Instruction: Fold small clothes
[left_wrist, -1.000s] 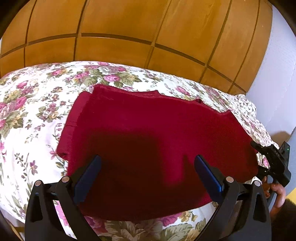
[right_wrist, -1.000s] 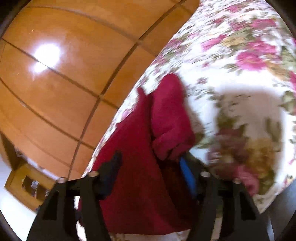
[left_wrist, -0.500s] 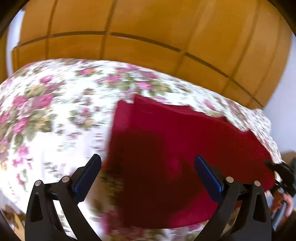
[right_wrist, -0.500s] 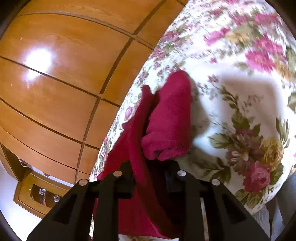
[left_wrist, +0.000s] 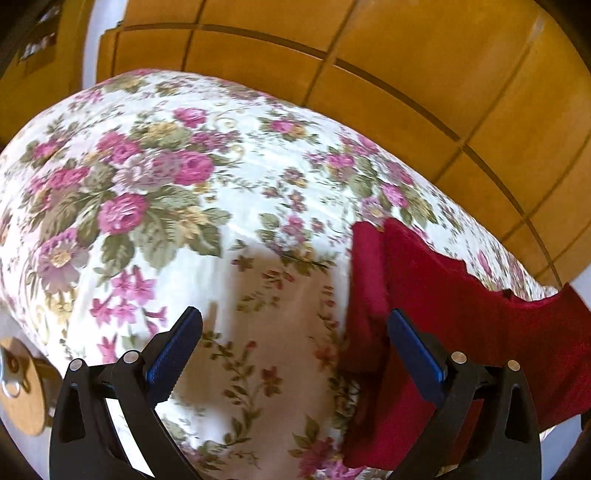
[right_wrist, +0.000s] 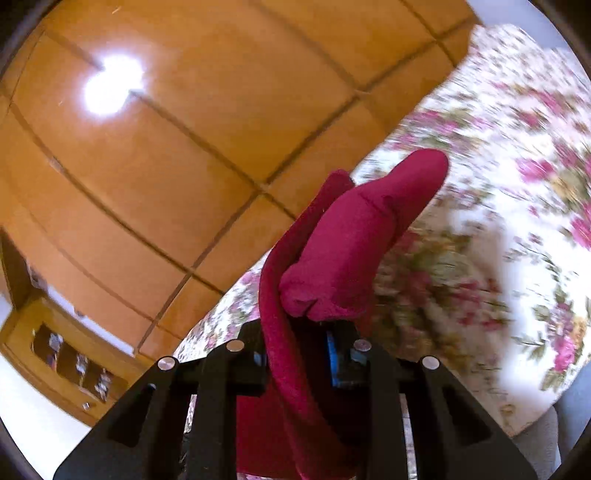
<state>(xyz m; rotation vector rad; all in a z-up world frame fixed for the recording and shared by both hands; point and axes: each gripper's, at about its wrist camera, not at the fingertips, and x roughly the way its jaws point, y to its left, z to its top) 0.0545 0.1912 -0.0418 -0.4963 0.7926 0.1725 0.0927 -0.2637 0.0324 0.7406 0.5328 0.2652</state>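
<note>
Headboard (left_wrist: 369, 55): glossy panelled wood, seen behind the bed.
Bed (left_wrist: 221, 221): covered by a white floral sheet, below the headboard.
Red garment (left_wrist: 461, 314): spread on the bed's right part in the left wrist view; one end is lifted off the bed (right_wrist: 498, 184) in front of the headboard (right_wrist: 184, 166), the red garment (right_wrist: 351, 240) bunched there.
Right tool (right_wrist: 299, 358): just closed, narrow, clamped on the garment's lifted fold.
Left tool (left_wrist: 291, 354): held wide above the bed, nothing gripped; its right finger is seen over the garment's edge.

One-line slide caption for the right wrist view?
Right claw shut on a bunched edge of the dark red garment, lifted above the floral bedspread beside wooden panelling.
</note>
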